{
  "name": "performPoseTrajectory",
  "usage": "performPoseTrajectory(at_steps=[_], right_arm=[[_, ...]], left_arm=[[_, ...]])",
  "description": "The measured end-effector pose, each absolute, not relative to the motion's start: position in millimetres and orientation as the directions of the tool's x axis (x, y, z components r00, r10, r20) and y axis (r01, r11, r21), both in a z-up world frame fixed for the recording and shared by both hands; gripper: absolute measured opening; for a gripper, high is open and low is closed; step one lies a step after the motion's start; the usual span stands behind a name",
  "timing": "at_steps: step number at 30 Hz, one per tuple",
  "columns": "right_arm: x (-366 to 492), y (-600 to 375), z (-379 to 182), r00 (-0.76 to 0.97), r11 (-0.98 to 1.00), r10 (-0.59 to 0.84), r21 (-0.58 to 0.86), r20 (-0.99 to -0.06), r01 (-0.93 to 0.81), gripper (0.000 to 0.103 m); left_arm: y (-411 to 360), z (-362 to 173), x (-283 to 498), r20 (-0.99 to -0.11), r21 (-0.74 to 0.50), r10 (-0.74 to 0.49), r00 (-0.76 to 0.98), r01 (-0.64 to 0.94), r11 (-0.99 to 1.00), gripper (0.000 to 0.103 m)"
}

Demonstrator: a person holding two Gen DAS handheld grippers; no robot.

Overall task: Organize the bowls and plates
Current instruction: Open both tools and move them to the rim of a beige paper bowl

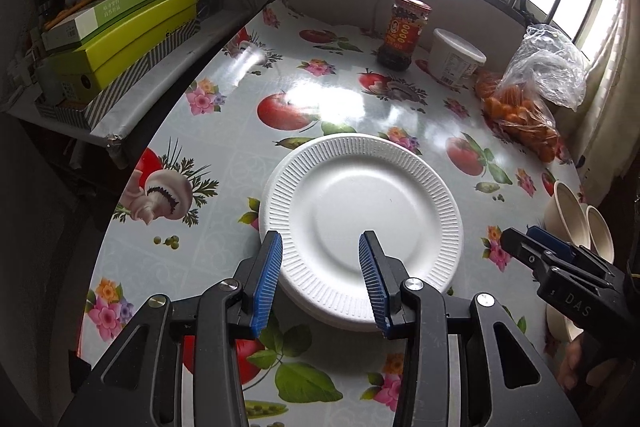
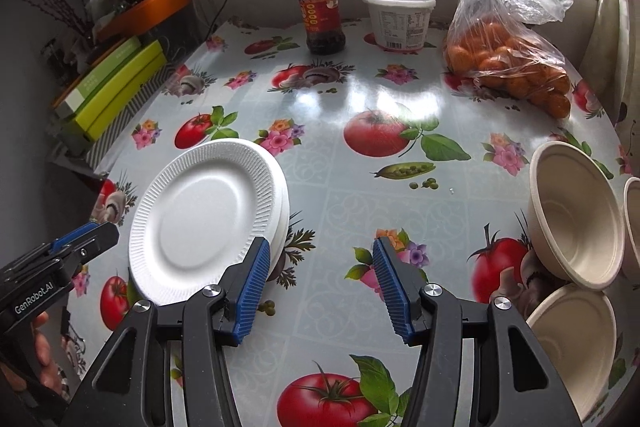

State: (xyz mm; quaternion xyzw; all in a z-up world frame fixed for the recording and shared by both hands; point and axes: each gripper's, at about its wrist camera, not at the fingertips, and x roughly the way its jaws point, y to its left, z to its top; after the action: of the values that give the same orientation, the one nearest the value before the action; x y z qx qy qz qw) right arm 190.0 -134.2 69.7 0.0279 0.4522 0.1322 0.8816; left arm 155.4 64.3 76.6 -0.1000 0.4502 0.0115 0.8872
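A stack of white ribbed paper plates (image 1: 360, 223) lies on the fruit-print table; it also shows in the right wrist view (image 2: 208, 219) at the left. My left gripper (image 1: 320, 243) is open and empty, its jaws standing over the near rim of the stack. Cream paper bowls (image 2: 576, 215) sit at the right, one more (image 2: 572, 331) nearer; they show at the right edge of the left wrist view (image 1: 580, 223). My right gripper (image 2: 320, 251) is open and empty over bare tablecloth between plates and bowls.
A sauce jar (image 2: 322, 13), a white tub (image 2: 398, 19) and a bag of oranges (image 2: 508, 67) stand at the back of the table (image 2: 360, 187). Green boxes (image 1: 120, 35) lie on a side shelf at the left.
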Motion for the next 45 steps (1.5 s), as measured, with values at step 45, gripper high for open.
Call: performPoseTrajectory(at_steps=[45], right_arm=[[102, -307, 105, 0.708, 0.989, -0.018, 0.092, -0.706, 0.118, 0.057]], left_arm=[[-117, 81, 157, -0.768, -0.282, -0.396, 0.504, 0.289, 0.915, 0.041]])
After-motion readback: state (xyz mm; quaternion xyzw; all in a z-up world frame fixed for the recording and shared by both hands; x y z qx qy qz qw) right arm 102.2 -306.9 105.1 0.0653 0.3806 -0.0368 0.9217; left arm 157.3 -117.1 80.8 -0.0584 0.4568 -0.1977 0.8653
